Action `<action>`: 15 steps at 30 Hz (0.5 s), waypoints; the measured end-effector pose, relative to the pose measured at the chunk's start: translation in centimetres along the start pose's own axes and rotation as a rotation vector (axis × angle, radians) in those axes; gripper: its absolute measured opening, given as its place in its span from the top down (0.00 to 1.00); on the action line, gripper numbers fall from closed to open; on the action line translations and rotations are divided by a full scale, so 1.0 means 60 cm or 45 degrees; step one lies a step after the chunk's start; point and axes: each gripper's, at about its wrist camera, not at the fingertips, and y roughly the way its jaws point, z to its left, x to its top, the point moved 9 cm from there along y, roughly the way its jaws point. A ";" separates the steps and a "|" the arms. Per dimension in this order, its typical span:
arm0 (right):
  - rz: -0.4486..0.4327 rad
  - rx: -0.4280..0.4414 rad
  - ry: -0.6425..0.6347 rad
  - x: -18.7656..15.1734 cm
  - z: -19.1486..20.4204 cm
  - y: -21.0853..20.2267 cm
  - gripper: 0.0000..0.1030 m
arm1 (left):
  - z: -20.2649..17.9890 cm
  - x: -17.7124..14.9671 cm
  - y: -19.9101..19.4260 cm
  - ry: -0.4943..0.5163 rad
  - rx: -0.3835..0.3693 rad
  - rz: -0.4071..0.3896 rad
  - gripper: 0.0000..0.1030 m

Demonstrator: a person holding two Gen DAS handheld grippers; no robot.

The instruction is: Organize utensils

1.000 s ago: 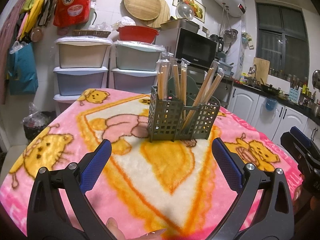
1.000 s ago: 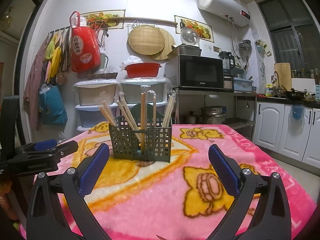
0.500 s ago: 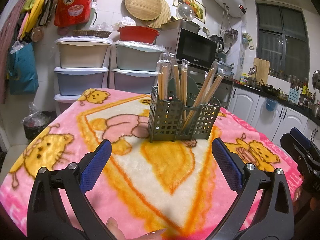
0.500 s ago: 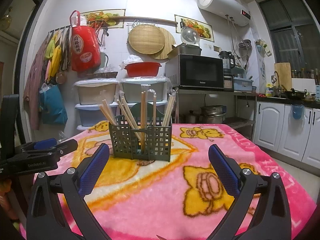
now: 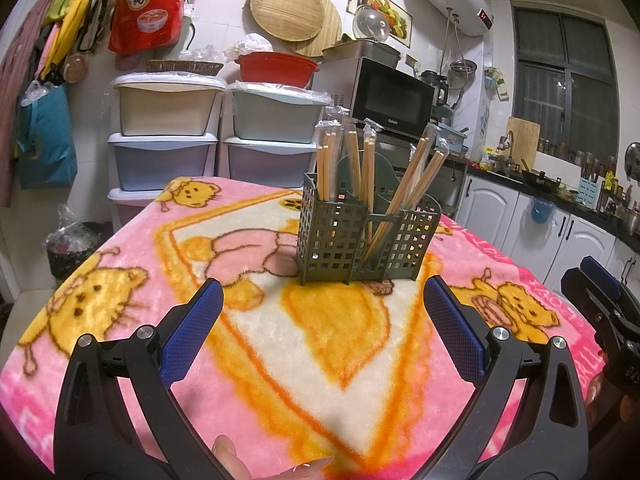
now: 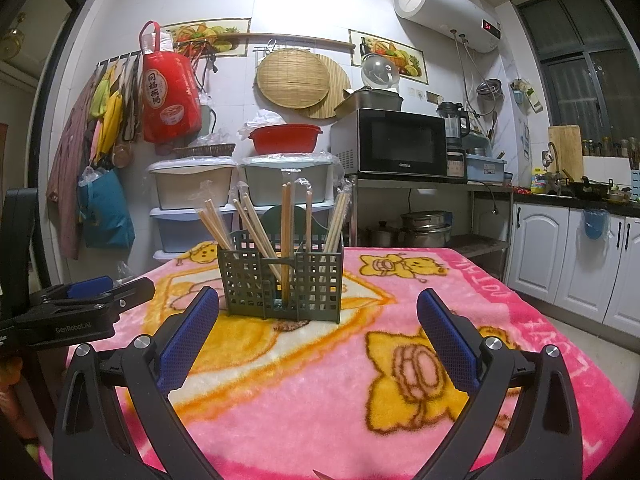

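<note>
Both tongs, left tongs and right tongs, spread wide, empty, unmoved over the last second. Chopsticks all stand in the caddy mid-worktop, none loose. Task looks finished.

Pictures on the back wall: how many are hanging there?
2, both of fruit. The left picture hangs behind the red bag's handle. The right picture is between the bamboo mats and the water heater. Others may lie out of view.
</note>
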 end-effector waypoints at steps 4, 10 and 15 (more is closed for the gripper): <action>-0.001 -0.001 0.002 0.000 0.000 -0.001 0.06 | -0.001 0.000 0.000 0.002 0.000 -0.001 0.10; 0.000 -0.002 0.002 -0.001 -0.001 0.000 0.06 | 0.000 0.000 0.000 0.002 0.000 -0.001 0.10; 0.000 -0.001 0.002 -0.001 0.000 0.000 0.06 | 0.000 -0.001 0.000 -0.001 0.002 0.002 0.10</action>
